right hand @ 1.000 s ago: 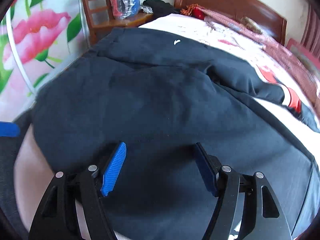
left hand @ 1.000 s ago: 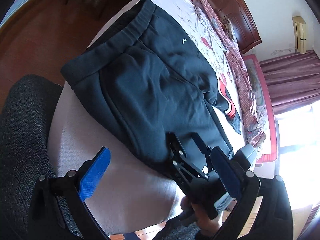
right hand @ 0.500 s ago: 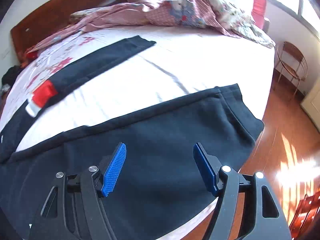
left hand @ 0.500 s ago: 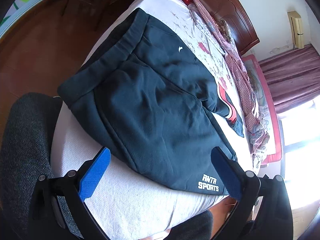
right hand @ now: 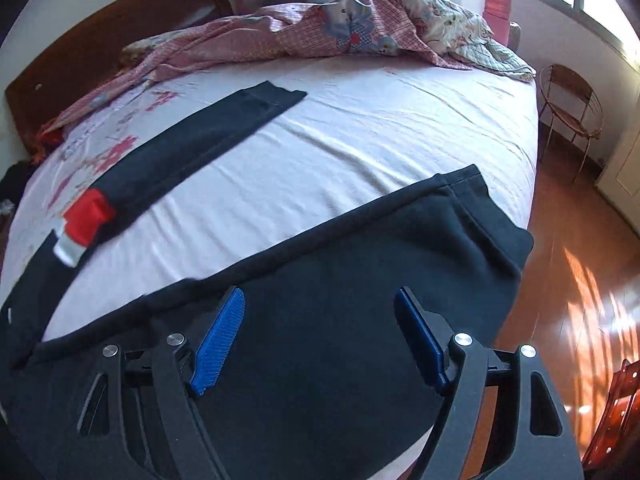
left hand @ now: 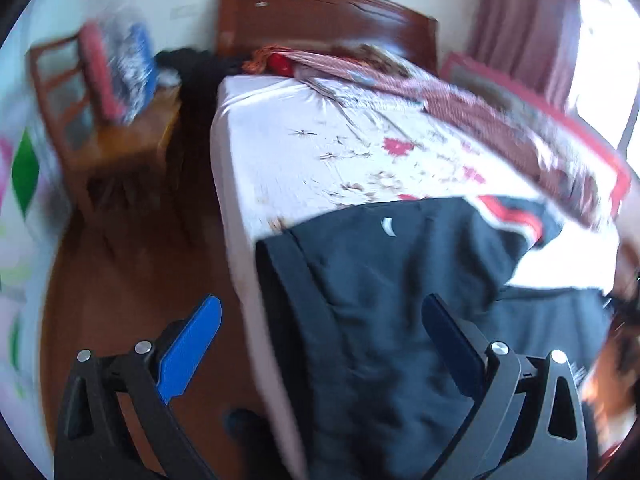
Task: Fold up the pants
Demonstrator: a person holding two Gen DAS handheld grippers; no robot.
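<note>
Dark navy pants (right hand: 360,280) lie spread on the bed. In the right wrist view the near leg ends in a cuff (right hand: 484,216) by the bed's foot corner. The far leg (right hand: 208,140) runs diagonally and carries a red and white patch (right hand: 86,220). My right gripper (right hand: 320,332) hangs over the near leg, its jaws opening, with no cloth pinched between them. The left wrist view is blurred. It shows the waistband (left hand: 296,296) at the bed's side edge and a small white logo (left hand: 388,226). My left gripper (left hand: 320,332) stands open over the waistband, holding nothing.
A pink checked quilt (right hand: 320,28) is bunched along the far side below the wooden headboard (left hand: 320,16). A wooden chair (left hand: 100,120) with a bag stands left of the bed. A wire chair (right hand: 572,104) stands on the wood floor (right hand: 572,260) at the right.
The left view has rolled and swung toward the waistband and headboard. The right view swung from the waist to the leg cuffs, then nearly held still, and its jaws stand slightly wider.
</note>
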